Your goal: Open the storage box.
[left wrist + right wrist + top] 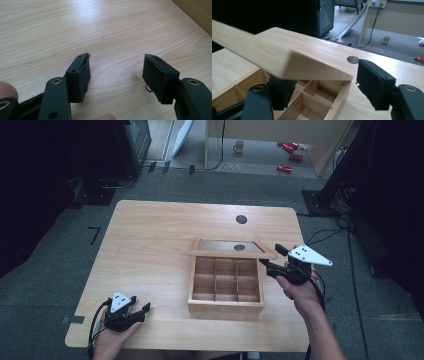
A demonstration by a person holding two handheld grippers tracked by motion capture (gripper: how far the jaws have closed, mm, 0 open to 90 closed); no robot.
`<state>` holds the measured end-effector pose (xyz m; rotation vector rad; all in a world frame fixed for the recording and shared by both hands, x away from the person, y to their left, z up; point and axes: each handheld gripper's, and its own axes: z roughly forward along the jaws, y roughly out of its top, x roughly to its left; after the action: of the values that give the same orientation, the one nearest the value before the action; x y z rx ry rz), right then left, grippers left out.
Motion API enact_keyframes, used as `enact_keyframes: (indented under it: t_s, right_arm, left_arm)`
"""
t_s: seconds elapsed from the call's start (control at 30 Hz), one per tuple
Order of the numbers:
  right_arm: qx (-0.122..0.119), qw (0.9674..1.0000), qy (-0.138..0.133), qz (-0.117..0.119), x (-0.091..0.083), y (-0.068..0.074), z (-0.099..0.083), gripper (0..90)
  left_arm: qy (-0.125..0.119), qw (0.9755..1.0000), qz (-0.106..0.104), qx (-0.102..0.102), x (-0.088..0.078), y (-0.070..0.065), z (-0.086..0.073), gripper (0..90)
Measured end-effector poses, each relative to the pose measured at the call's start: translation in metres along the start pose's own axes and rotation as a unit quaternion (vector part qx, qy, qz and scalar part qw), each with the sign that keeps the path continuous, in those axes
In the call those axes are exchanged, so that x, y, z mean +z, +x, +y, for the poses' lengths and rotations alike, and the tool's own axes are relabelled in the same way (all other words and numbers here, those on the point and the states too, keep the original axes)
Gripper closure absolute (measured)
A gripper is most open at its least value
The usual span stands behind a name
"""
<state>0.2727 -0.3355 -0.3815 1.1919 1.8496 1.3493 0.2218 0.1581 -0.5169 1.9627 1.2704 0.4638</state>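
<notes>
While the left gripper [134, 312] rests at the near left corner of the worktop [150, 240], held in the person's left hand [112, 340], its fingers [80, 75] stand wide apart with nothing but bare wood between them. To its right, near the middle of the worktop, sits a wooden box [226, 285] divided into nine open compartments, its sides square to the worktop edges and its long axis running toward the far edge. Its lid [232, 248] is raised at the far side, its long edge running left to right. At the box's right far corner the right gripper [272, 260] points leftward, fingers [374, 85] spread, one under the lid's corner and one outside it; whether they touch the lid I cannot tell.
</notes>
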Motion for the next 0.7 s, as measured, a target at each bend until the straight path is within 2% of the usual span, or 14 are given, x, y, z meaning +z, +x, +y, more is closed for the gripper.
enact_keyframes:
  t_s: [0.1,0.27,0.43,0.47,0.53,0.7]
  right_arm:
    - [0.008,0.9999,-0.003,0.008,0.014,-0.011,0.003,32.7]
    - [0.008,0.9999,0.004,0.009,0.029,-0.019,0.003,32.7]
    - [-0.006,0.9994,0.025,0.021,0.048,-0.025,-0.002,32.7]
    - [-0.006,0.9994,0.025,0.021,0.048,-0.025,-0.002,32.7]
    - [0.0,0.9989,0.022,0.042,0.052,-0.026,-0.002,32.8]
    - [0.007,0.9991,0.012,0.041,0.058,-0.029,0.0,33.3]
  left_arm:
    - [-0.001,1.0,-0.003,-0.007,0.0,0.001,0.0,38.9]
    - [0.0,0.9999,-0.006,-0.01,0.001,0.001,0.0,36.9]
    - [0.001,0.9999,-0.009,-0.011,0.001,0.001,0.001,33.8]
    - [0.001,0.9999,-0.009,-0.011,0.001,0.001,0.001,33.1]
    - [0.0,0.9999,-0.007,-0.012,0.001,0.001,0.0,33.1]
    - [0.0,0.9999,-0.009,-0.013,0.001,0.002,0.0,32.7]
